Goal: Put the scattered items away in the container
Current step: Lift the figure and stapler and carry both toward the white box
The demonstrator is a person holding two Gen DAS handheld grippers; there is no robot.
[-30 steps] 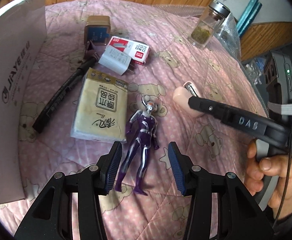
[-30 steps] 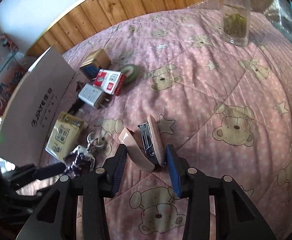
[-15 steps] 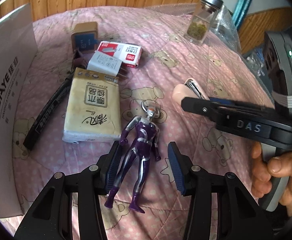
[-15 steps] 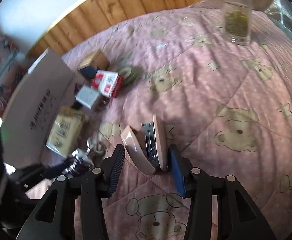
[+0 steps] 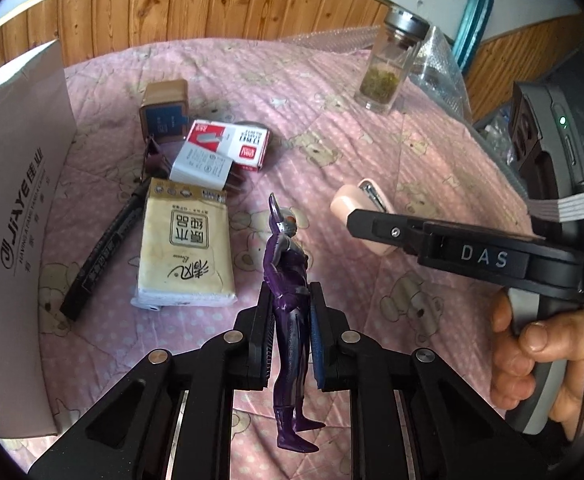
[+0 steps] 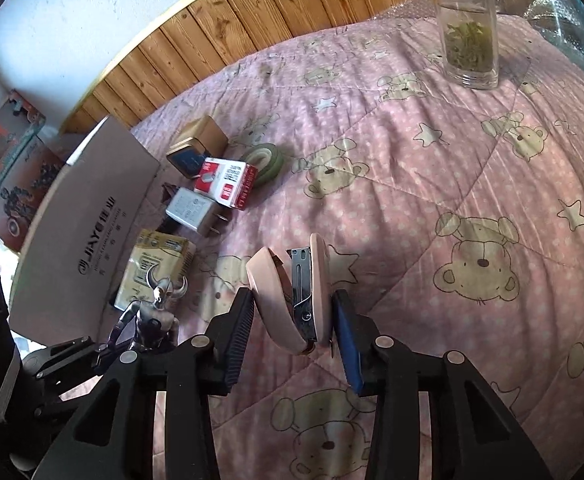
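pink bear-print quilt [image 6: 432, 184] spread across the whole work surface, wood panelling behind. big cardboard box [image 5: 15, 208] standing at the left edge with printed side facing in; seen in the right wrist view too [image 6: 91, 216]. yellow tissue pack [image 5: 185, 244] lying flat near the box, just left of the figure. black marker-like stick [image 5: 103, 248] lying between the box and the tissue pack. glass jar [image 6: 468, 36] with green leaves upright at the far right, well apart from the rest. cluster at the far side: brown tin [image 5: 165, 110], red-and-white staple box [image 5: 229, 142], white charger plug [image 5: 201, 168] resting against the staple box, green tape roll [image 6: 263, 160] just behind the staple box.

left gripper [image 5: 289, 336] pinching the purple figure [image 5: 287, 280] at the waist, pads pressed on both sides. figure held upright, head pointing away, feet hanging toward the camera, apparently lifted off the quilt. same figure seen from the right wrist view [image 6: 155, 312] as silver and horned, near the box's corner.

right gripper [image 6: 292, 340] closed around the pink stapler [image 6: 304, 288], fingers touching both of its outer faces, stapler gaping open in a v with metal insides showing. from the left wrist view, stapler [image 5: 356, 216] poking out past the right gripper's black finger, just above or on the quilt; cannot tell which.
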